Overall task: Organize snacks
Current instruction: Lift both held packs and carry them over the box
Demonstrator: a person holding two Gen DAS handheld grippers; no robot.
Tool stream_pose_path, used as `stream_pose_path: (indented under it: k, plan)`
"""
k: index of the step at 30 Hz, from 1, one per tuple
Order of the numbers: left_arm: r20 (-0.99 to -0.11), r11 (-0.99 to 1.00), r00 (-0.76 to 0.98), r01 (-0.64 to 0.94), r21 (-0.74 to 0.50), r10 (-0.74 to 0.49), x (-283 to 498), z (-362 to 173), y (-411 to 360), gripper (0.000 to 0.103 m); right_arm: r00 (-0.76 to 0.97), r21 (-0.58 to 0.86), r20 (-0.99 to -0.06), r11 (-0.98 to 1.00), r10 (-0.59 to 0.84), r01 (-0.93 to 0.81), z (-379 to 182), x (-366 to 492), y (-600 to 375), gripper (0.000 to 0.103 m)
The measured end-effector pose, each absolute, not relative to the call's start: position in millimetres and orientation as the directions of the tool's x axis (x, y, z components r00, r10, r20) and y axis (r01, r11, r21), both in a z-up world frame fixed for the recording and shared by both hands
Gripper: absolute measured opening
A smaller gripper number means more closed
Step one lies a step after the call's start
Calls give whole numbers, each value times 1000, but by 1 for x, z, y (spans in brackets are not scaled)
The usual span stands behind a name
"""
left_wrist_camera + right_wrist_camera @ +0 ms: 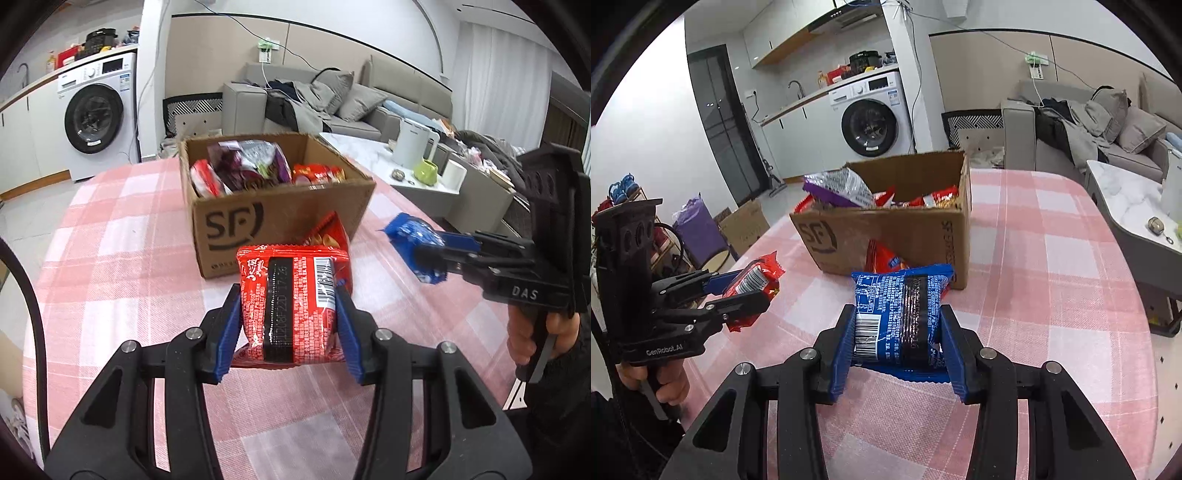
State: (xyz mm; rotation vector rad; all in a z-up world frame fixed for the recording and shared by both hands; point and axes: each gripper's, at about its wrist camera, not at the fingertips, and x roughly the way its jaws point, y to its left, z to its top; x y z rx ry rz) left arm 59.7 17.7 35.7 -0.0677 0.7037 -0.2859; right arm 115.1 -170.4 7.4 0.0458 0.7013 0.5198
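Note:
My left gripper (pixel 290 325) is shut on a red snack packet (pixel 291 295) and holds it above the pink checked tablecloth (pixel 122 258), in front of the cardboard SF box (pixel 280 218). My right gripper (pixel 897 339) is shut on a blue snack packet (pixel 897 310), also held above the cloth before the box (pixel 886 236). The box holds several red and purple snack bags (pixel 243 166). Another red bag (pixel 328 236) leans against the box front. Each gripper shows in the other view: the right one (pixel 430 264) at right, the left one (pixel 750 291) at left.
A marble side table (pixel 373 155) with a white kettle (pixel 413 146) and green cup (pixel 426 171) stands right of the table. A grey sofa (pixel 332 99) and a washing machine (pixel 96 114) are behind. The table edge curves at left, with floor below.

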Motion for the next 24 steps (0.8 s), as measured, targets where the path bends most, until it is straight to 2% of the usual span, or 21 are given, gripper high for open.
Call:
stream_pose_path:
  k: [24]
  plan:
    - [-556, 974, 801, 173, -143, -224, 107, 83, 27, 45, 708, 281, -496, 865, 502, -416, 46, 149, -164, 45]
